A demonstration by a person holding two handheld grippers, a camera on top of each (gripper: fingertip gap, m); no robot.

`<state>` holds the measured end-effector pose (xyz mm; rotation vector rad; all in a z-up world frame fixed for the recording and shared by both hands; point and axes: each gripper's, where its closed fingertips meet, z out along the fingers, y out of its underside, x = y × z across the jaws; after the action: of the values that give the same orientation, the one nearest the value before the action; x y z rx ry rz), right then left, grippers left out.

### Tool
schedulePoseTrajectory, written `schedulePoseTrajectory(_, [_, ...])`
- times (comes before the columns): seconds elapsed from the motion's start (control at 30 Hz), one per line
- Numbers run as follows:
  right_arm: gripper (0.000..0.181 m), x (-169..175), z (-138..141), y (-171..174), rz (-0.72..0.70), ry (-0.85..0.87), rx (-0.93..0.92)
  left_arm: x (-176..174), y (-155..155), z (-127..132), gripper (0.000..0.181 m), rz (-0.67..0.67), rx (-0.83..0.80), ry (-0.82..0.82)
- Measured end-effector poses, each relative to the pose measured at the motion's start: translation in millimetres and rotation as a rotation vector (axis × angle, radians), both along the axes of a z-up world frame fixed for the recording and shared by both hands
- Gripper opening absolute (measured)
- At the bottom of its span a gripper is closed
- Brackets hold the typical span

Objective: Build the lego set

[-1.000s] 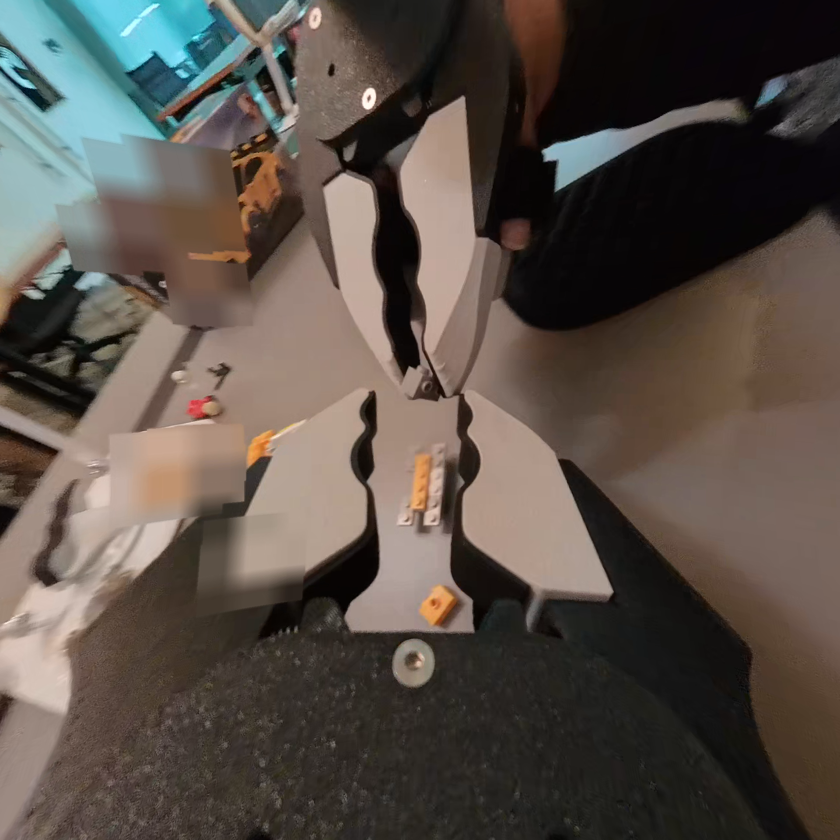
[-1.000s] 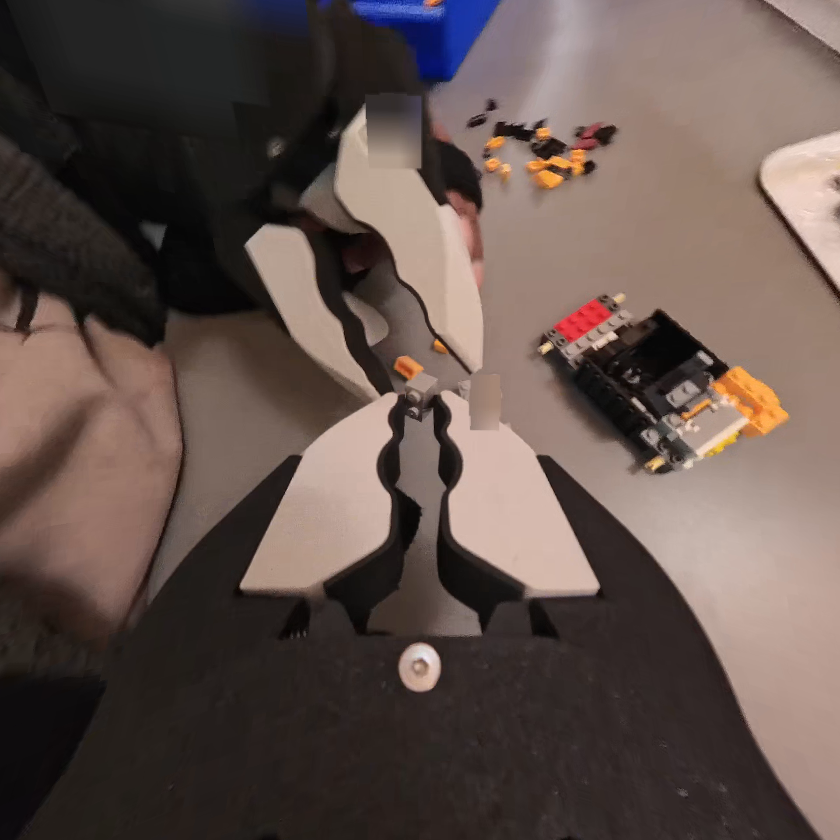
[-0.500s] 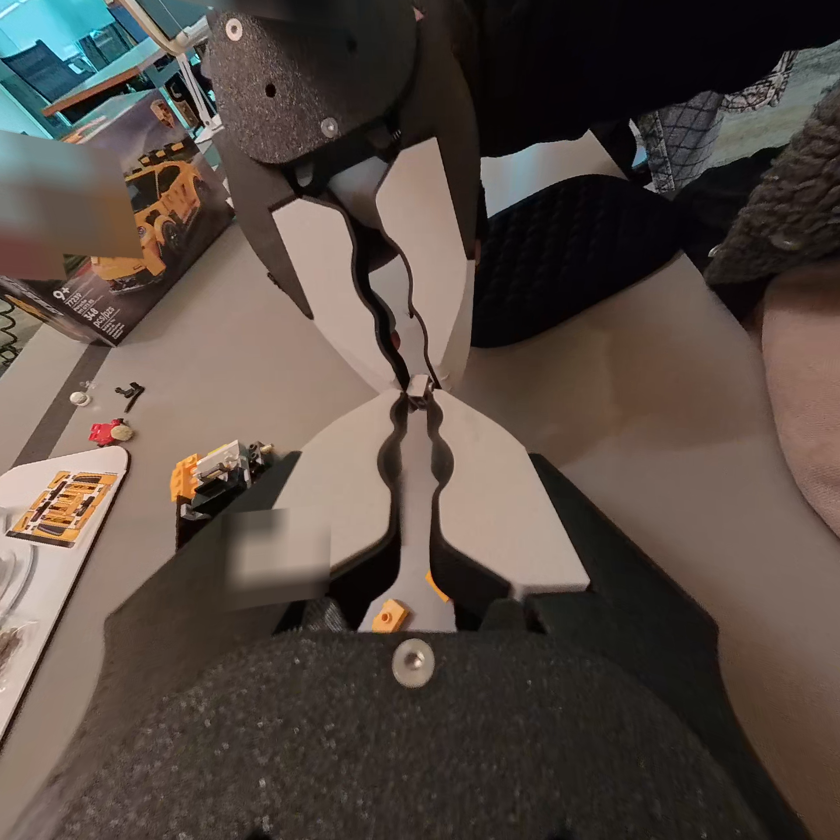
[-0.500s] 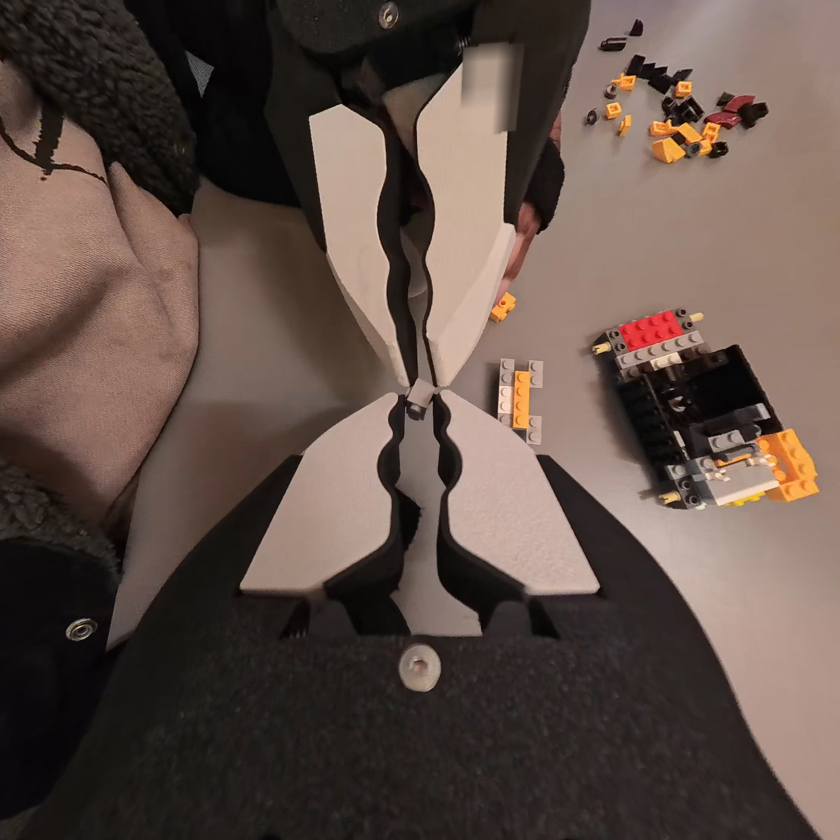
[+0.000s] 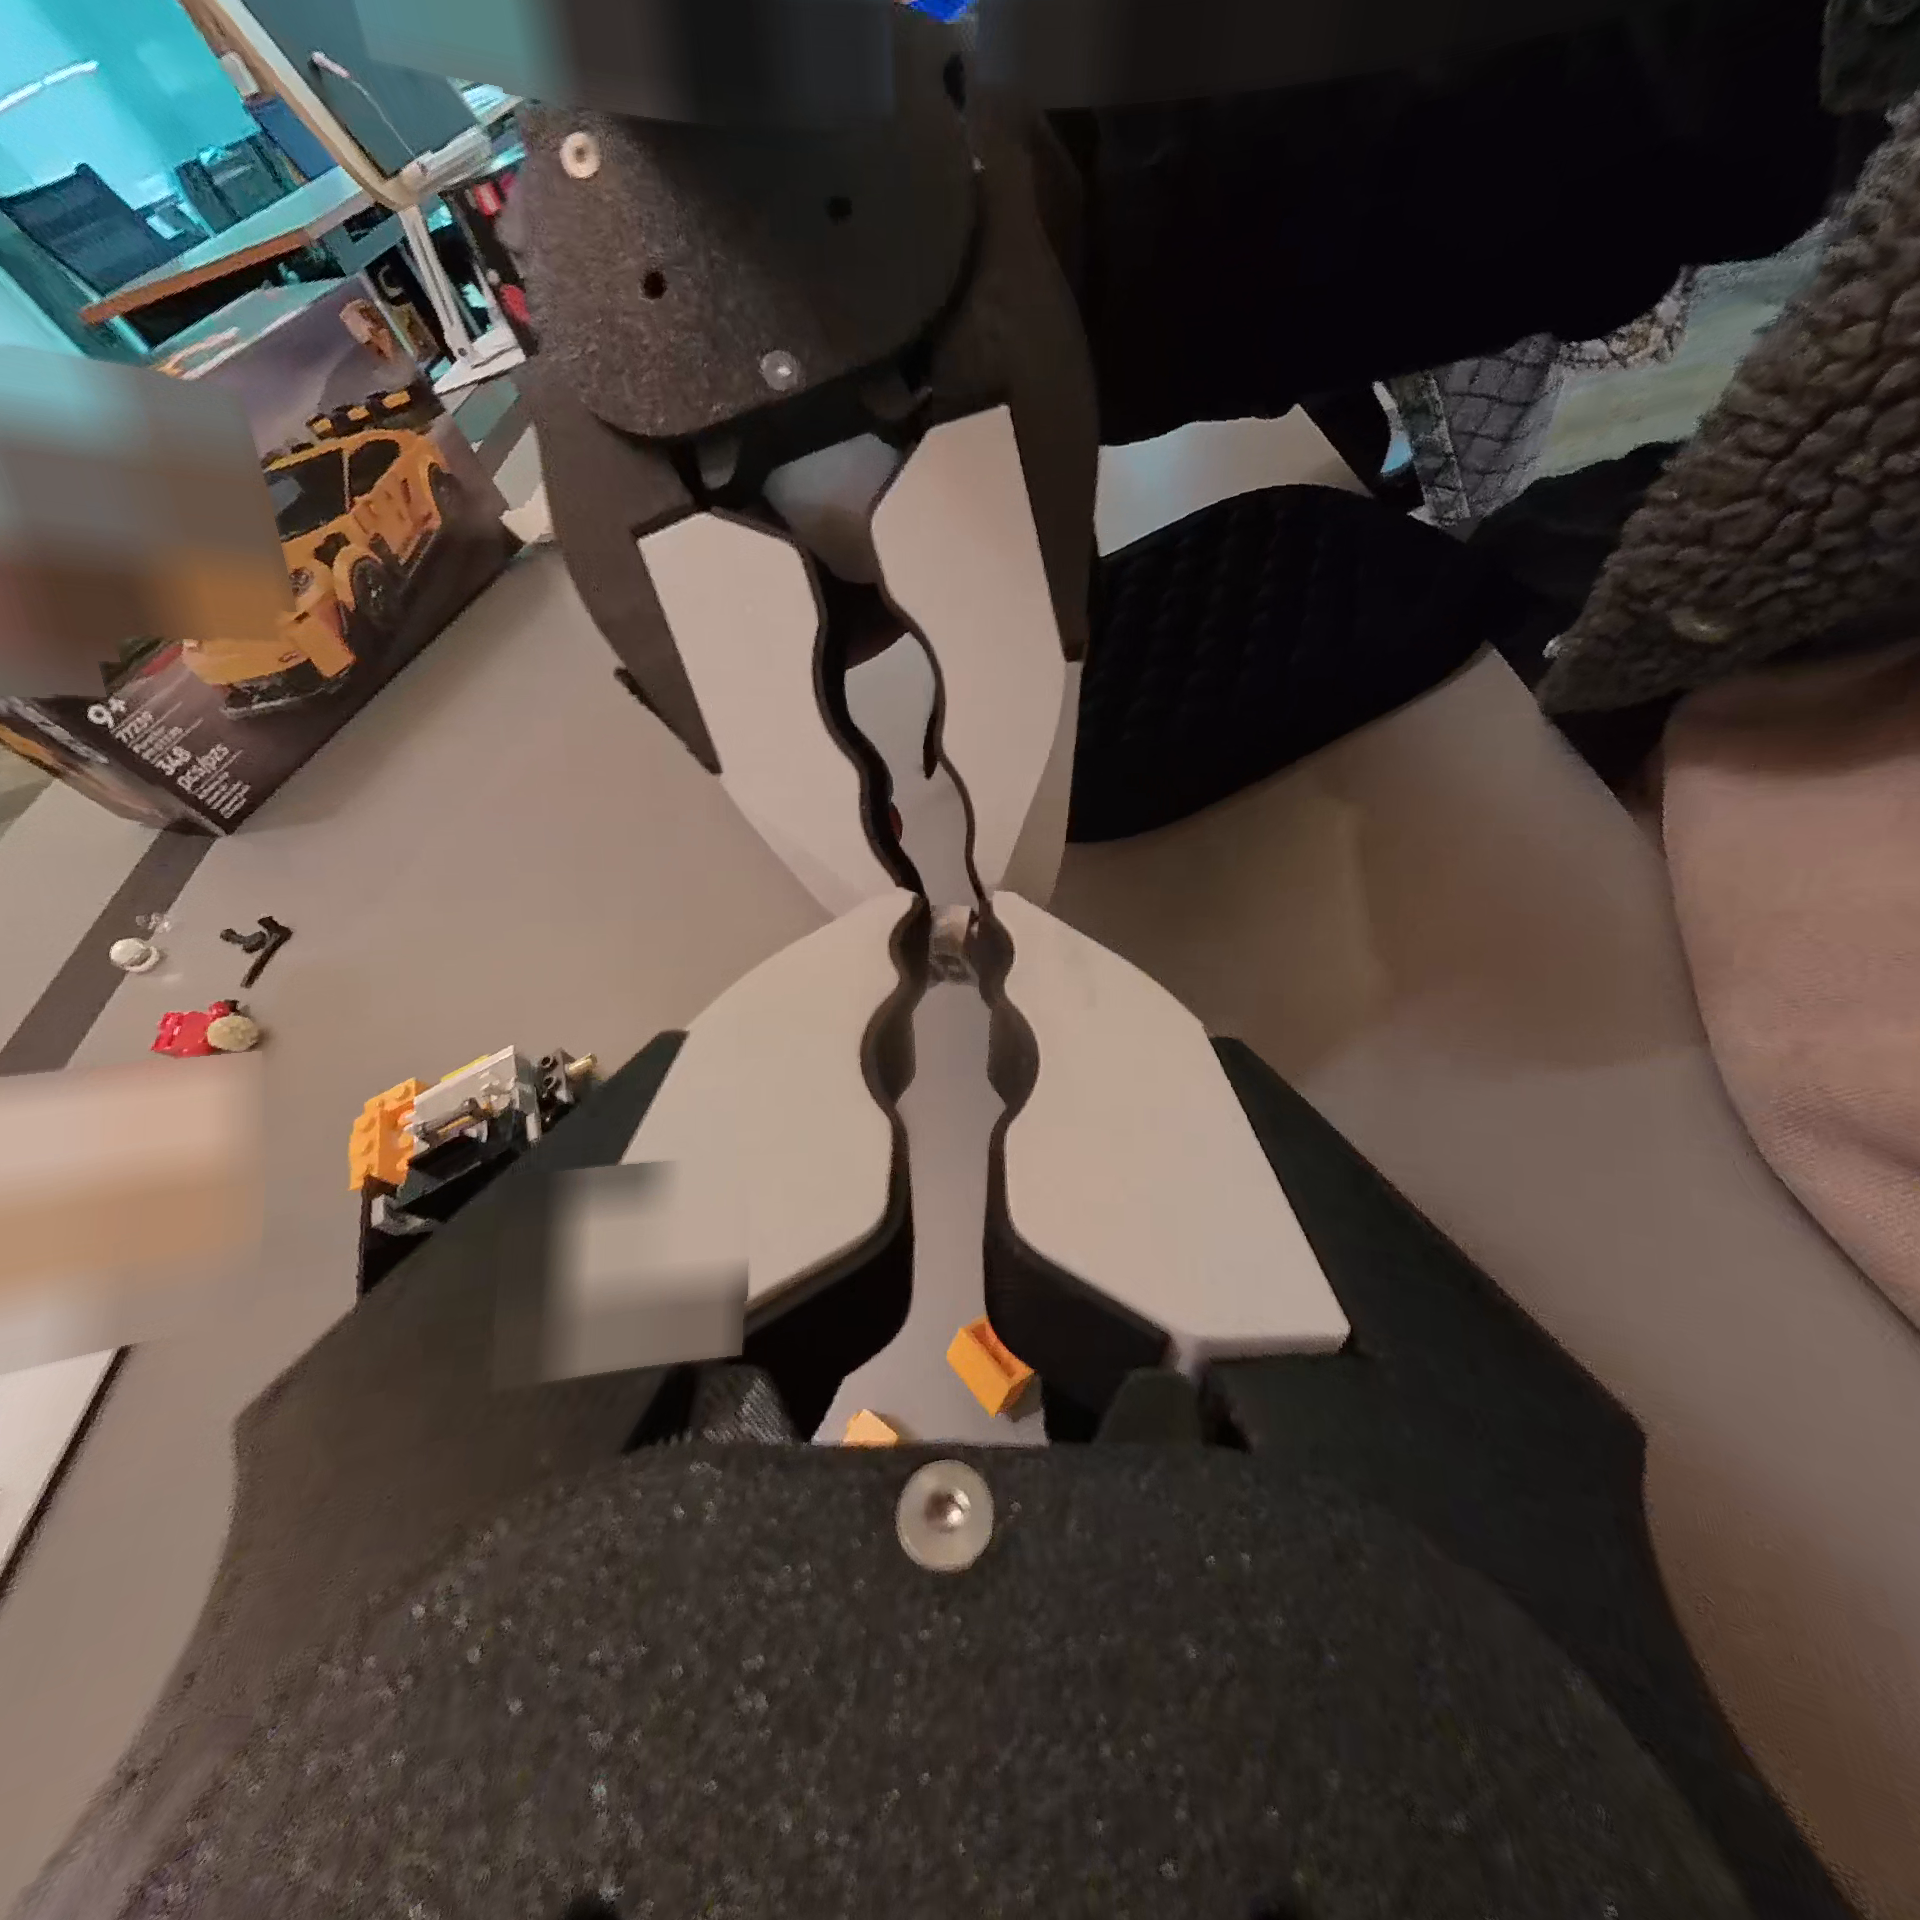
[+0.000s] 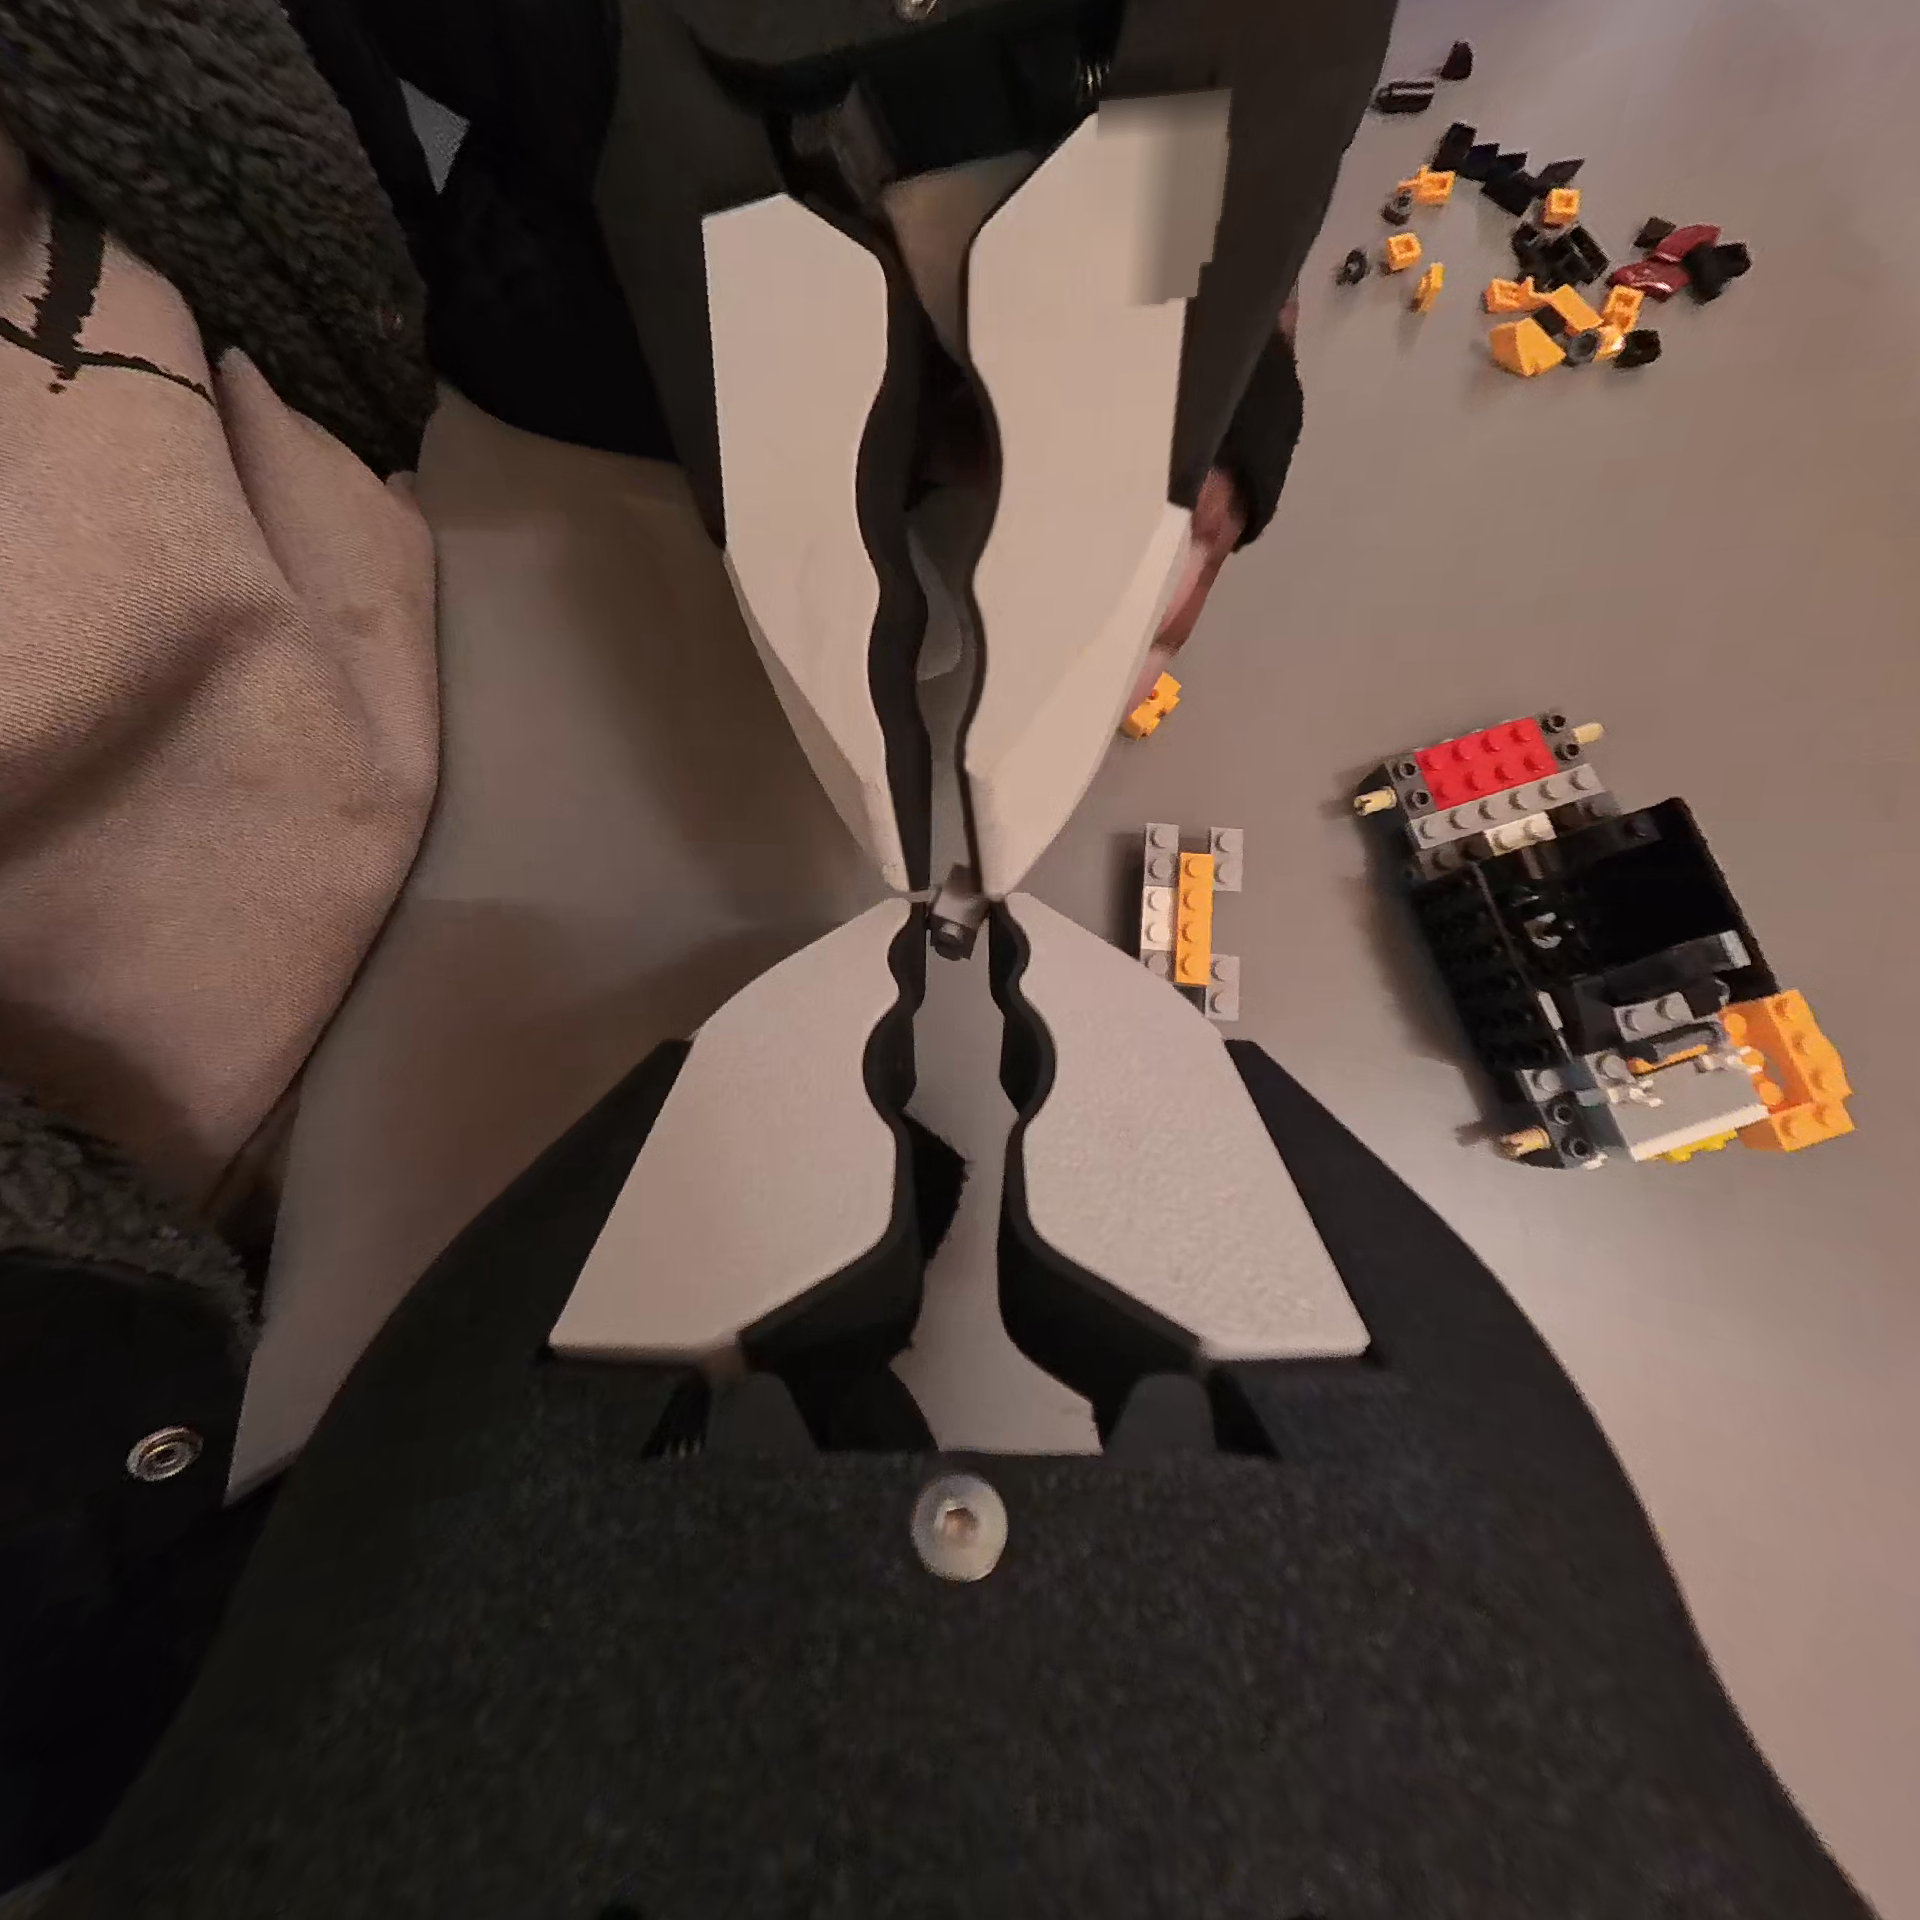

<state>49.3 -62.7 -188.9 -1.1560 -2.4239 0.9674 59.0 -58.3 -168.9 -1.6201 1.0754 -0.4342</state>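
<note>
Warm, dimmish indoor light falls on the grey table (image 6: 1558, 582), which shows an even sheen and no hard glare. In the left wrist view the upper-left background glows cold teal. Soft shadows pool under the partly built car (image 6: 1621, 935). Wide-angle bending stretches the frame edges, and the lower foreground is soft and slightly smeared.

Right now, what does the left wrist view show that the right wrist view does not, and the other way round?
Only the left wrist view shows the set's box with a yellow car pictured on it, and a small red piece on the table. Only the right wrist view shows the loose pile of orange and black pieces and the small grey and orange plate assembly. Both show the left gripper and right gripper meeting tip to tip on a small grey piece, and the partly built car.
</note>
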Motion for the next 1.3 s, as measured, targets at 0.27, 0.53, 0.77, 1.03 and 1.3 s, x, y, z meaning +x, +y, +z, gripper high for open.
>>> schedulePoseTrajectory(0.27, [0.010, 2, 1, 3, 0.008, -0.009, 0.018, -2, -3, -6, 0.000, -0.017, -0.010, 0.047])
schedulePoseTrajectory(0.53, [0.010, 6, 4, 6, 0.002, 0.003, 0.016, -8, 1, -2, 0.008, 0.010, -0.022, 0.003])
schedulePoseTrajectory(0.77, [0.009, 2, 5, 3, 0.016, 0.006, 0.042, -5, 0, -11, 0.009, 0.002, -0.094, 0.016])
schedulePoseTrajectory(1.03, [0.014, -10, 16, 14, -0.057, 0.091, 0.022, -18, 5, -8, 0.008, 0.034, -0.130, -0.044])
schedulePoseTrajectory(1.3, [0.007, -14, 14, 13, -0.058, 0.092, -0.057, -20, 7, -9, 0.008, 0.043, -0.124, -0.042])
